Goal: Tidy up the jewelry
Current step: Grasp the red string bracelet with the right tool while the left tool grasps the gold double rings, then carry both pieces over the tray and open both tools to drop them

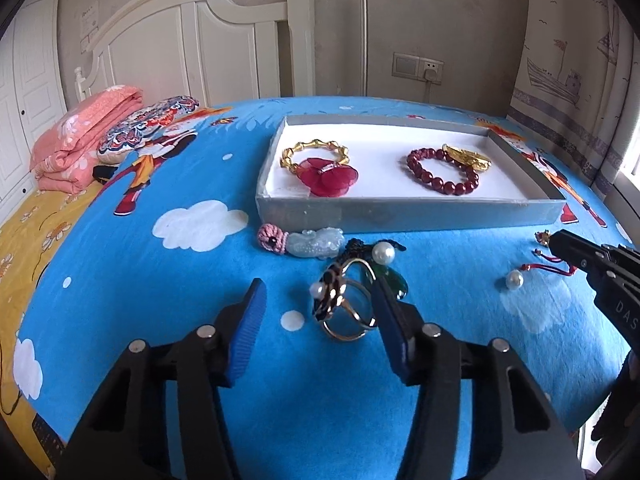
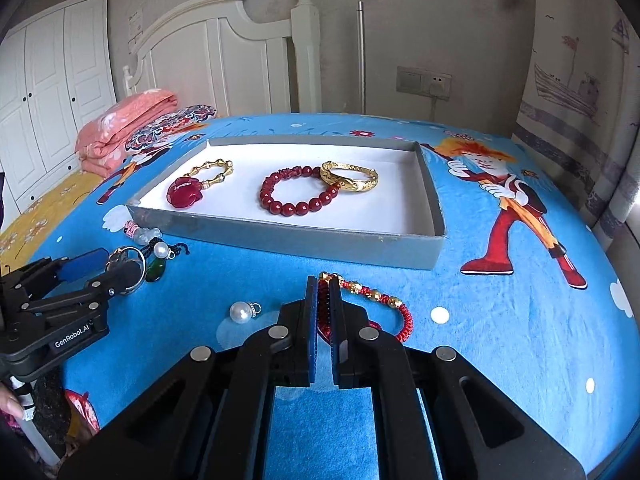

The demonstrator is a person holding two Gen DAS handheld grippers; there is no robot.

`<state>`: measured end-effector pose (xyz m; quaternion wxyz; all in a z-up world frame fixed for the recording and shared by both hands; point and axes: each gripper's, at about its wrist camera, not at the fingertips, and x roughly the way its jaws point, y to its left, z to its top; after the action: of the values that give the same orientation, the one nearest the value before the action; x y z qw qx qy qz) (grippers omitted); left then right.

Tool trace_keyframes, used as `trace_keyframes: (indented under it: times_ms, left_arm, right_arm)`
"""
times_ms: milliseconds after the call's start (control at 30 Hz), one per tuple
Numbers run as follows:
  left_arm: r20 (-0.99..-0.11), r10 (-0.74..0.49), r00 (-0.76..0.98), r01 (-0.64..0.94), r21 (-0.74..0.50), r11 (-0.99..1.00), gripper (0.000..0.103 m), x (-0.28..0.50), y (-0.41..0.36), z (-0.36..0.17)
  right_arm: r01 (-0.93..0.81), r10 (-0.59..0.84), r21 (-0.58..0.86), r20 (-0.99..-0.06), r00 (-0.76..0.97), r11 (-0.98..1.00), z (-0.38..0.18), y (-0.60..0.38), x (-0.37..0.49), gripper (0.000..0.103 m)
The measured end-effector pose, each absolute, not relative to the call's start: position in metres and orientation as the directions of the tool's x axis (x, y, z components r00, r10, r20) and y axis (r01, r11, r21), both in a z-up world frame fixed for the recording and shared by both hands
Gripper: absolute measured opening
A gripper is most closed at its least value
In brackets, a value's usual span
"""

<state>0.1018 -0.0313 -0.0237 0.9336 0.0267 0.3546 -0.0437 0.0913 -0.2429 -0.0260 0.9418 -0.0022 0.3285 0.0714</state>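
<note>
Right tool [image 2: 324, 312] clamped on red cord bracelet [image 2: 384, 304] — we lift gently toward tray [image 2: 288, 236]; left tool [image 1: 320, 308] open around ring [image 1: 348, 312].

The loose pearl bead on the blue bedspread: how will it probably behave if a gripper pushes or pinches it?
The pearl bead looks round and glossy, so it may roll away or slip from the pads. Its small metal loop and the soft bedspread could slow rolling somewhat.

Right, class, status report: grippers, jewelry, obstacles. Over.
Left gripper open around ring. Right gripper shut on red cord bracelet. Loose pearl beside it; path to tray looks open.
</note>
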Motion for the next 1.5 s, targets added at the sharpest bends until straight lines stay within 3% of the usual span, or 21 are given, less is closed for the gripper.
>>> trace_keyframes:
  times_ms: [33,100,233,667,1500]
  left_arm:
    - [-0.664,-0.059,0.745,0.102,0.027,0.994,0.047,0.102,-0.033,-0.025]
    - [-0.669,-0.065,0.741,0.119,0.036,0.992,0.029,0.103,-0.036,-0.028]
    - [-0.666,-0.076,0.742,0.135,0.037,0.99,0.017,0.102,-0.036,-0.03]
    - [-0.629,-0.061,0.775,0.116,0.046,0.992,0.016,0.08,-0.03,-0.029]
    - [-0.449,-0.035,0.893,0.058,0.039,0.998,0.016,0.007,-0.032,0.008]
  right_arm:
    - [-0.133,0.133,0.046,-0.616,0.776,0.99,-0.026,-0.244,0.09,0.006]
    - [-0.132,0.134,0.05,-0.613,0.779,0.99,-0.025,-0.245,0.089,0.006]
    - [-0.138,0.135,0.041,-0.6,0.788,0.99,-0.022,-0.245,0.082,0.006]
    - [-0.135,0.129,0.031,-0.571,0.811,0.99,-0.016,-0.242,0.051,0.006]
    - [-0.181,0.143,-0.029,-0.504,0.852,0.983,-0.001,-0.205,0.004,0.006]
